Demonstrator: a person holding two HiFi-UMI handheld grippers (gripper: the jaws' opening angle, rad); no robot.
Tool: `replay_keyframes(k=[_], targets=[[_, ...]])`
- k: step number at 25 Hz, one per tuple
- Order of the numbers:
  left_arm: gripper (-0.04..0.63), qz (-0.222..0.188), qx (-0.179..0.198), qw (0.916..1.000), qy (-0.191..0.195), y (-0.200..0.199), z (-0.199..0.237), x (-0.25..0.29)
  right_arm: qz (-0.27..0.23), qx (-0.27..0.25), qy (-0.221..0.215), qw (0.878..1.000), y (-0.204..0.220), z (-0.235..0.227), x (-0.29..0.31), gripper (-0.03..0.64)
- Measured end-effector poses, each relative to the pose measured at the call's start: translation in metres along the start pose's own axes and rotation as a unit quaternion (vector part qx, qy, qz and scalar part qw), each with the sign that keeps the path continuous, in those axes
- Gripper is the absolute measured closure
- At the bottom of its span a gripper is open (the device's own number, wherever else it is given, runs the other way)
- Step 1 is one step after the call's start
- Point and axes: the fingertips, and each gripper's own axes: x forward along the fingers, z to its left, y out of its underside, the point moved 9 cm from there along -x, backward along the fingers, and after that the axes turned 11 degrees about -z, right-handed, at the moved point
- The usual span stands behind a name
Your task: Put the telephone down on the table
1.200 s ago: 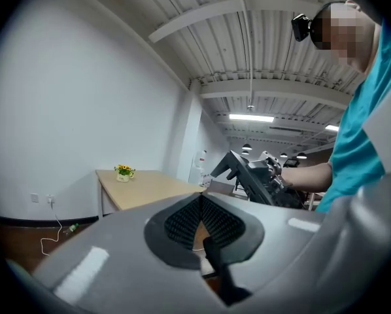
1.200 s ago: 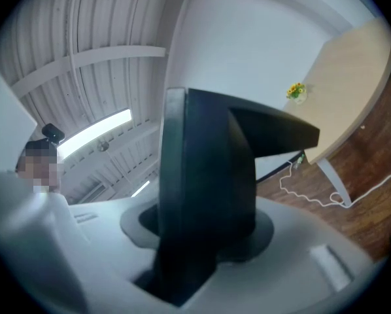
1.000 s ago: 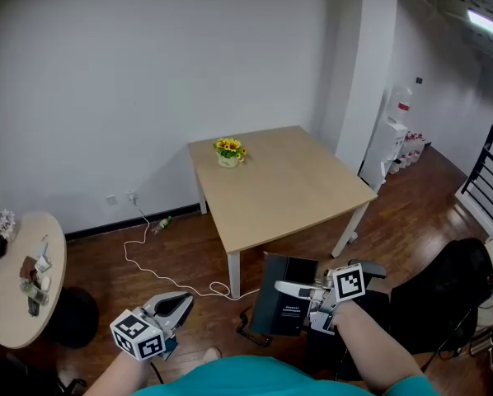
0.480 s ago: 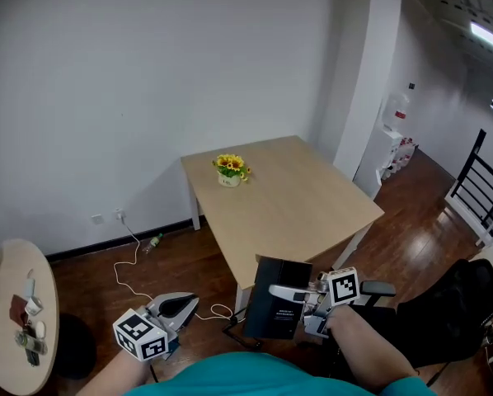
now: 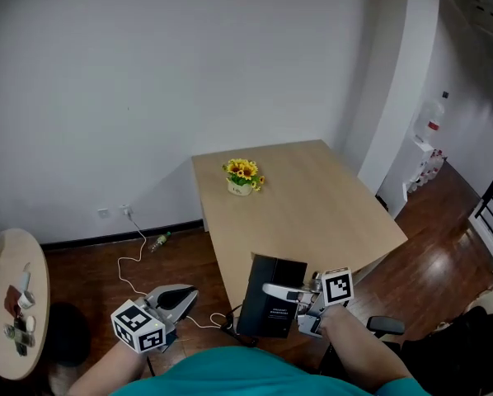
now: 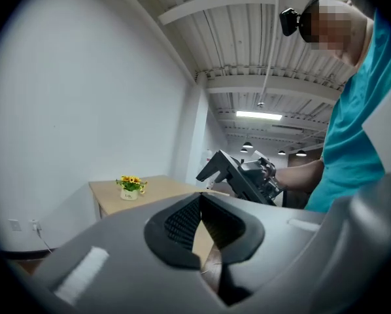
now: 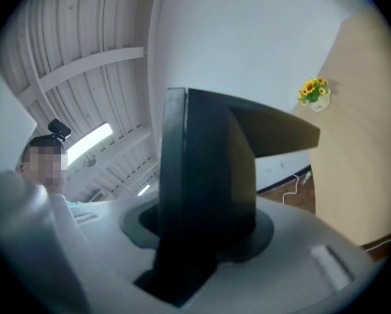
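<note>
- Clamping the black telephone [image 5: 267,318] between both jaws, the right gripper [image 5: 273,290] is seen clenched on it; in the right gripper view the dark body of the telephone fills the gap between the jaws.
- The telephone is held on edge in the air, with its broad black face turned towards the head camera.
- In the head view the telephone is placed at the near edge of the wooden table [image 5: 329,213]; no part of it is seen resting on the tabletop.
- The left gripper [image 5: 180,298] is held low at the left, well apart from the telephone, with its jaw tips brought together and nothing caught between them.
- A small pot of yellow flowers [image 5: 243,177] is seen on the far side of the table, near the white wall.
- A white cable [image 5: 139,254] is laid across the dark wooden floor, left of the table.
- A round table [image 5: 16,320] with small items on it is seen at the left edge of the head view.
</note>
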Motion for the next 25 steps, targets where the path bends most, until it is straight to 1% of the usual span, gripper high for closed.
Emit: replay_keyframes(k=[3, 5, 8, 10, 13, 16, 21, 25], targets=[[0.591, 0.001, -0.014, 0.9996, -0.024, 0.002, 0.008, 0.032, 0.025, 0.0, -0.007, 1.0, -0.034, -0.028, -0.004, 0.442], [0.591, -0.002, -0.018, 0.9993, -0.034, 0.002, 0.015, 0.051, 0.032, 0.004, -0.007, 0.999, -0.055, -0.047, -0.005, 0.442], [0.591, -0.001, -0.026, 0.9989, -0.039, 0.001, 0.032, 0.07, 0.027, 0.015, -0.005, 1.0, -0.08, -0.074, -0.003, 0.442], [0.591, 0.004, -0.022, 0.9991, -0.037, 0.0, 0.05, 0.081, 0.016, 0.018, 0.003, 1.0, -0.095, -0.091, -0.001, 0.442], [0.591, -0.003, -0.015, 0.9995, -0.026, -0.003, 0.087, 0.096, -0.007, 0.013, 0.016, 1.0, -0.12, -0.115, 0.009, 0.442], [0.591, -0.006, -0.007, 0.9999, -0.005, -0.008, 0.134, 0.111, -0.03, 0.002, 0.032, 0.999, -0.144, -0.134, 0.025, 0.442], [0.591, 0.005, -0.012, 0.9993, 0.036, -0.009, 0.208, 0.14, -0.071, -0.009, 0.081, 0.994, -0.173, -0.163, 0.042, 0.442], [0.591, 0.02, -0.011, 0.9983, 0.054, -0.005, 0.242, 0.177, -0.091, 0.0, 0.111, 0.99, -0.198, -0.195, 0.04, 0.442]])
